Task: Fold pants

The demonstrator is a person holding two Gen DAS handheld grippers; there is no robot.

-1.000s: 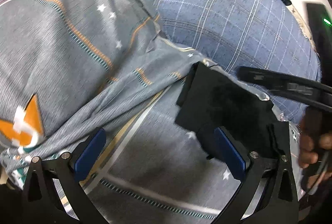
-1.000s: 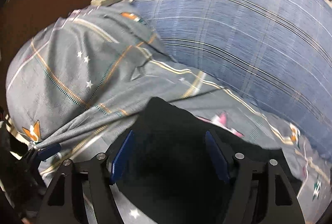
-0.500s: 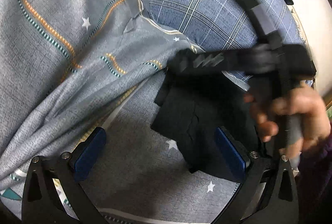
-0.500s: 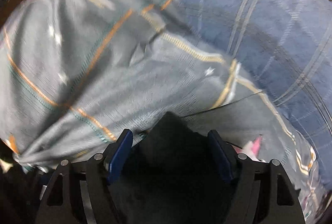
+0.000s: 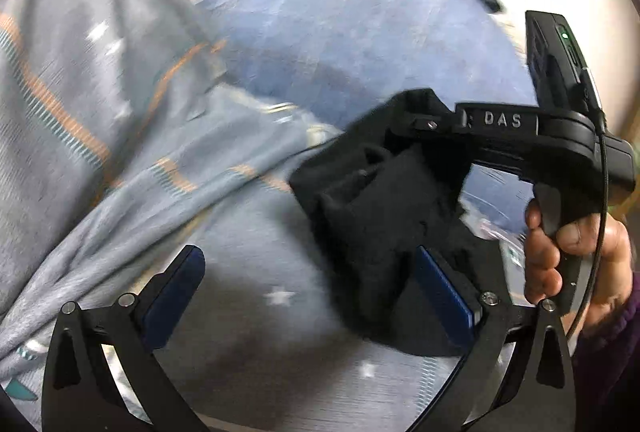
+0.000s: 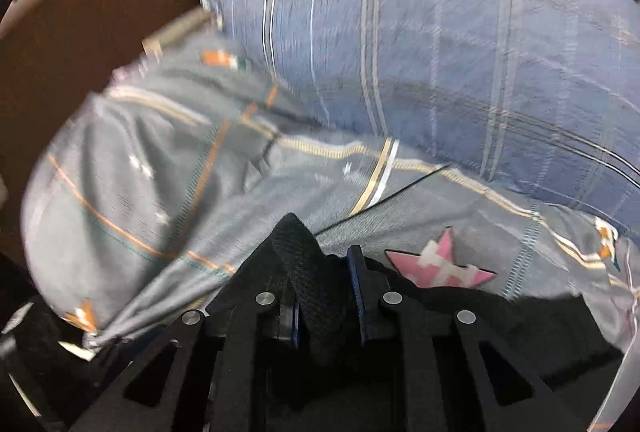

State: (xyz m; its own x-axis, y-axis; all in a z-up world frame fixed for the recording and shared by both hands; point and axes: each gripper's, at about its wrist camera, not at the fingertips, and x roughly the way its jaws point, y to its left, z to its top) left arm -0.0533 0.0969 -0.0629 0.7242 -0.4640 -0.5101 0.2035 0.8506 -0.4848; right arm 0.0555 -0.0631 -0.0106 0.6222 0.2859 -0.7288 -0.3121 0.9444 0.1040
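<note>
Quilt [image 5: 120, 136]: we take this grey starred cover as landmark; a blue checked pillow [image 5: 360, 44] lies beyond it.
Pants [image 5: 372, 216]: black, bunched on the quilt's near part, one peak lifted.
Handling: we judge them light, soft and limp, not slippery; they will sag and drape unless held at two edge points, best the waistband or a hem.
Right gripper [image 6: 326, 284]: jaws have just been closing; now clenched on a raised pants fold.
Left gripper [image 5: 312, 272]: jaws spread wide, grasping nothing; pants lie against one pad only.
</note>
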